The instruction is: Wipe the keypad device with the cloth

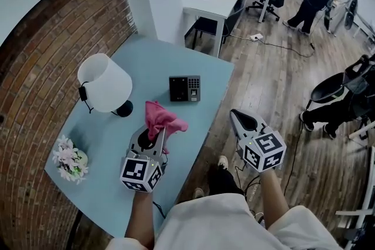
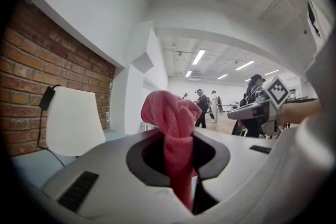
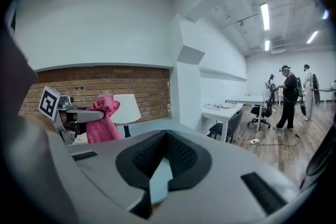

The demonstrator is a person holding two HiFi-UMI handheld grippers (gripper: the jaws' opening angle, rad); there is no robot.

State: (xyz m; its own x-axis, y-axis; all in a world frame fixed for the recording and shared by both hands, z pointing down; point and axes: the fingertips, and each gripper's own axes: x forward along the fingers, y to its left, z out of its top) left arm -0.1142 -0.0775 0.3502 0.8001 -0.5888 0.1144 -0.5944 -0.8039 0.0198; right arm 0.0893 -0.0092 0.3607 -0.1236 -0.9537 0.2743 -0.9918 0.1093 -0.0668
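A pink cloth (image 1: 162, 118) is pinched in my left gripper (image 1: 153, 139), bunched above the jaws over the light blue table (image 1: 111, 137). In the left gripper view the cloth (image 2: 176, 128) rises from between the shut jaws. The black keypad device (image 1: 185, 88) lies flat on the table a little beyond the cloth, nearer the right edge. My right gripper (image 1: 241, 120) hangs off the table's right side over the wooden floor, shut and empty. In the right gripper view its jaws (image 3: 164, 165) meet with nothing between them, and the left gripper with the cloth (image 3: 102, 120) shows at left.
A white lamp (image 1: 105, 84) stands at the table's left, a pot of pink flowers (image 1: 69, 158) at the near left corner. A brick wall (image 1: 47, 50) borders the left. White desks (image 1: 211, 0), office chairs and several people (image 1: 307, 0) are across the wooden floor.
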